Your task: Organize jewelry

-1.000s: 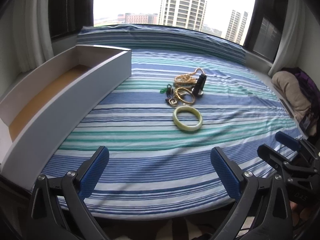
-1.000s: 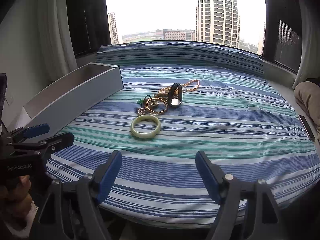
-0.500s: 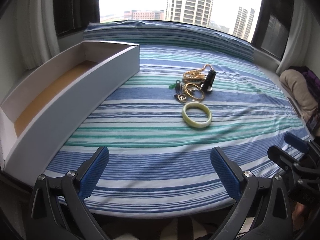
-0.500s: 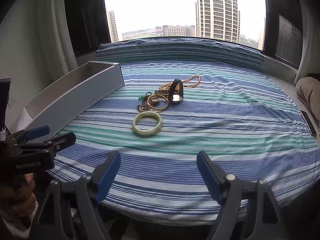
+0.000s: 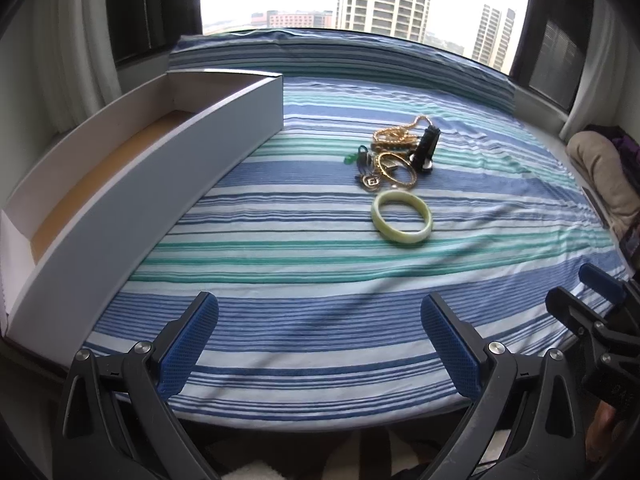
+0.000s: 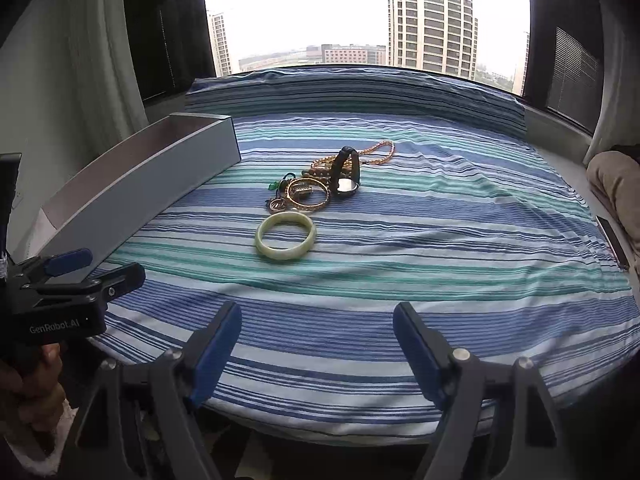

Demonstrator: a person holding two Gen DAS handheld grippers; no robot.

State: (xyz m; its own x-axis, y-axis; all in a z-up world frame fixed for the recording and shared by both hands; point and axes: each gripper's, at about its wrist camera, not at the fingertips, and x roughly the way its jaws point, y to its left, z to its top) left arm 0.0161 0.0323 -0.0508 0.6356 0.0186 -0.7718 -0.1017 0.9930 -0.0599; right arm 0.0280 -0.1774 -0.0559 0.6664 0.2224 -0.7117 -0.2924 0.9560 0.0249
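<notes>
A pale green jade bangle (image 5: 402,219) (image 6: 285,235) lies flat on the striped bed cover. Behind it sits a small pile: a gold bangle (image 5: 397,169) (image 6: 308,195), a gold chain (image 5: 394,134) (image 6: 378,152), a black watch (image 5: 427,149) (image 6: 345,174) and small pendants (image 5: 370,181). A long white open box (image 5: 152,168) (image 6: 160,180) with a tan floor lies at the left. My left gripper (image 5: 320,344) is open and empty at the bed's near edge. My right gripper (image 6: 318,346) is open and empty too. Both are well short of the jewelry.
The striped cover (image 5: 320,280) spans the bed up to a window. A beige cushion (image 5: 600,176) lies at the right edge. The right gripper shows at the left view's right edge (image 5: 592,304); the left gripper shows at the right view's left edge (image 6: 72,280).
Both grippers have come a little forward and higher over the bed's near edge; the jewelry and box look closer. The jaws stay open. Nothing on the bed has moved.
</notes>
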